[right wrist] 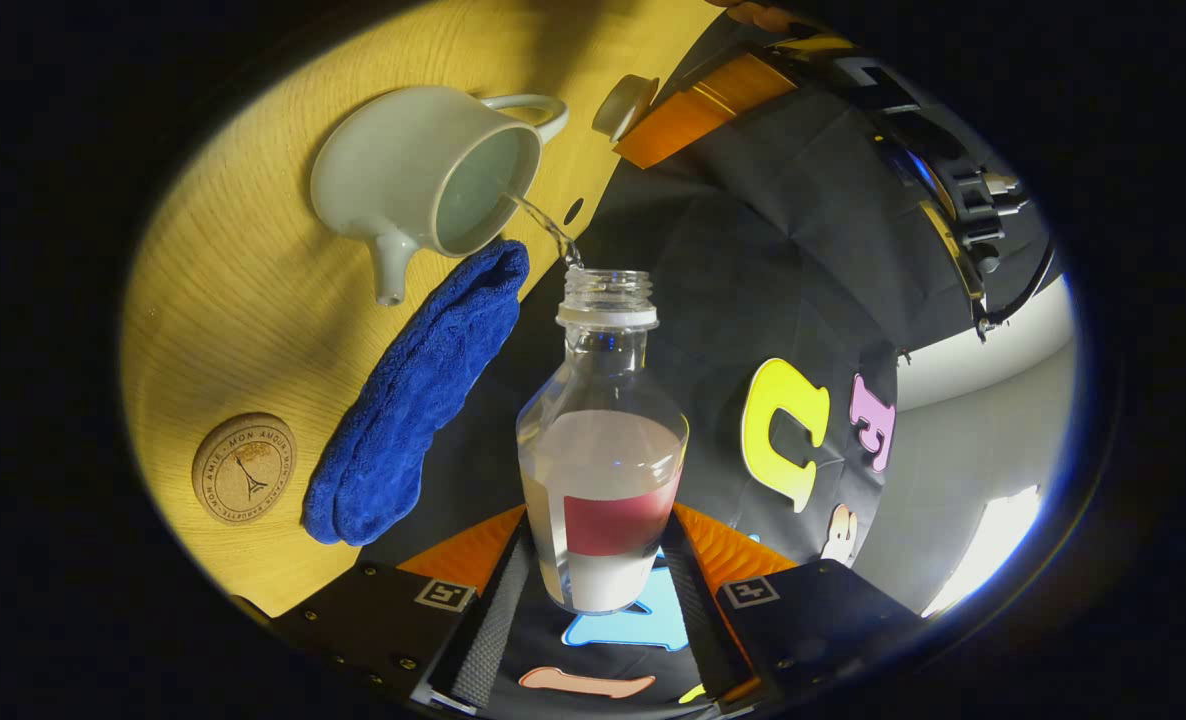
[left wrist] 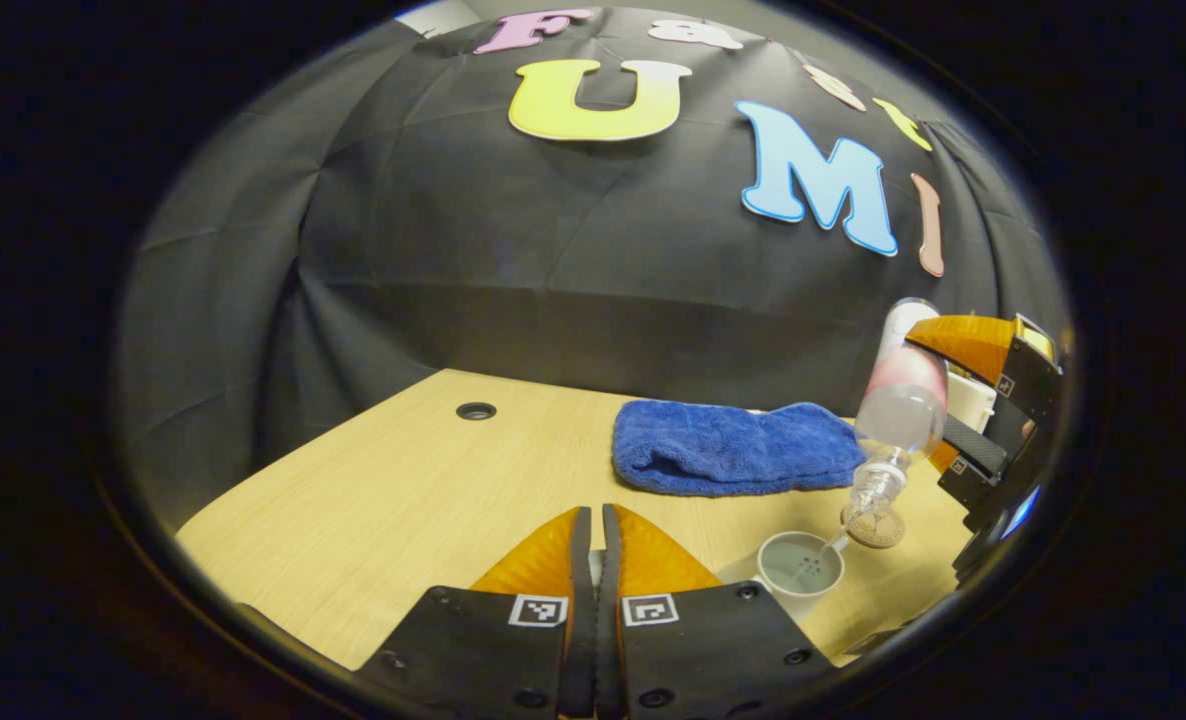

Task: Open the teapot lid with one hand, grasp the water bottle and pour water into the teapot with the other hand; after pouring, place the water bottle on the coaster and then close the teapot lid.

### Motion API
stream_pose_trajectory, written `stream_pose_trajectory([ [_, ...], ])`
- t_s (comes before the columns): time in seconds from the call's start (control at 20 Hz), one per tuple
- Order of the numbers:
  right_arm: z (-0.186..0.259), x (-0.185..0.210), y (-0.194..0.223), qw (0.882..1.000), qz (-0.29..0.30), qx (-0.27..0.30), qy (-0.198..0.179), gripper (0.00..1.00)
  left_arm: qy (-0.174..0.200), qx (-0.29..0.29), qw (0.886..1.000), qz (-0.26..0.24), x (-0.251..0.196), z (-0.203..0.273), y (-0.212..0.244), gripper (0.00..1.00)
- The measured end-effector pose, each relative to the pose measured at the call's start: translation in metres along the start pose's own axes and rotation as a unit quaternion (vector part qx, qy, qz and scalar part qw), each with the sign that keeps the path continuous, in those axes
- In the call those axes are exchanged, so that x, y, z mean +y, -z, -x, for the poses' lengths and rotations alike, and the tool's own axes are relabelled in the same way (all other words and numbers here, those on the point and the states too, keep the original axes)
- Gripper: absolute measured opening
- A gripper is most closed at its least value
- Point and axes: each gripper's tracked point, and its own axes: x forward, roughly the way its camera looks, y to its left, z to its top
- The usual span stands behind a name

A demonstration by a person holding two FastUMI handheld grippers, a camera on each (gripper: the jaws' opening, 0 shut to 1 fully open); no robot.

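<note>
My right gripper (right wrist: 601,525) is shut on the clear water bottle (right wrist: 603,440), which has a red-and-white label and no cap. The bottle is tilted, and a thin stream of water (right wrist: 549,228) runs from its mouth into the open white teapot (right wrist: 423,170). In the left gripper view, the bottle (left wrist: 898,400) hangs neck-down over the teapot (left wrist: 801,572), with the right gripper (left wrist: 943,400) behind it. My left gripper (left wrist: 596,520) is shut. In the right gripper view, the left gripper (right wrist: 653,120) holds the small white lid (right wrist: 625,105) beside the teapot's handle. A round cork coaster (right wrist: 244,468) lies bare on the table.
A folded blue towel (left wrist: 733,445) lies behind the teapot and the coaster (left wrist: 875,528), near the black cloth wall. The wooden table (left wrist: 373,500) has a round cable hole (left wrist: 476,411) at the back left. A hand (right wrist: 758,14) shows above the left gripper.
</note>
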Motion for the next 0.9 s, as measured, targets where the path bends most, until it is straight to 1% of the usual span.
stream_pose_trajectory([
  [0.05,-0.001,-0.003,0.000,1.000,0.007,-0.002,0.006,0.72,0.000,0.001,1.000,0.000,0.000,0.000,0.002,0.07],
  [0.1,-0.001,-0.005,0.000,1.000,0.013,-0.002,0.010,0.75,0.001,0.002,1.000,-0.001,0.000,0.000,0.001,0.07],
  [0.3,-0.002,-0.007,0.001,1.000,0.022,-0.004,0.016,0.75,0.000,0.003,1.000,-0.001,0.000,0.001,0.002,0.07],
  [0.35,-0.003,-0.009,0.001,0.999,0.025,-0.005,0.019,0.72,0.000,0.003,1.000,-0.002,0.000,-0.001,0.002,0.07],
  [0.55,-0.003,-0.013,0.000,0.999,0.040,-0.012,0.029,0.72,-0.002,0.004,1.000,-0.003,0.000,-0.001,0.003,0.07],
  [0.6,-0.003,-0.013,0.000,0.999,0.043,-0.013,0.031,0.75,-0.002,0.004,1.000,-0.004,0.000,0.000,0.003,0.06],
  [0.65,-0.003,-0.013,0.000,0.998,0.045,-0.014,0.032,0.75,-0.002,0.005,1.000,-0.004,0.001,-0.001,0.004,0.07],
  [0.8,-0.003,-0.018,0.001,0.997,0.061,-0.017,0.046,0.75,-0.001,0.005,1.000,-0.004,0.000,0.000,0.003,0.06],
  [0.9,-0.002,-0.018,-0.003,0.996,0.071,-0.021,0.053,0.75,-0.001,0.006,1.000,-0.004,0.000,-0.001,0.003,0.07],
])
